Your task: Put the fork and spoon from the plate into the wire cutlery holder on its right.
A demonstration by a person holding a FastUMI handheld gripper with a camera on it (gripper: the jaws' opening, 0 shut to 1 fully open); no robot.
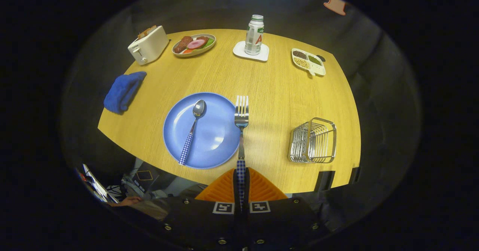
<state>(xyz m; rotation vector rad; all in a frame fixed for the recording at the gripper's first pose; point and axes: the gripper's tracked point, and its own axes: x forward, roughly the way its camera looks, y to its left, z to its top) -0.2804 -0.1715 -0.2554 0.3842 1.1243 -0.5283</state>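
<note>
My gripper [241, 181] is shut on the checkered handle of the fork [241, 122], which sticks straight out ahead of the fingers, held above the right rim of the blue plate [215, 138]. The spoon [193, 127], with the same checkered handle, lies on the plate, left of the fork, bowl pointing away. The wire cutlery holder [313, 140] stands on the wooden table to the right of the plate and of my fingers, with nothing in it that I can see.
A blue cloth [124, 91] lies at the table's left edge. At the back stand a white toaster [148, 44], a plate of food [194, 44], a bottle [254, 34] on a white coaster and a divided dish of beans [308, 61]. A hand [127, 201] shows below the near edge.
</note>
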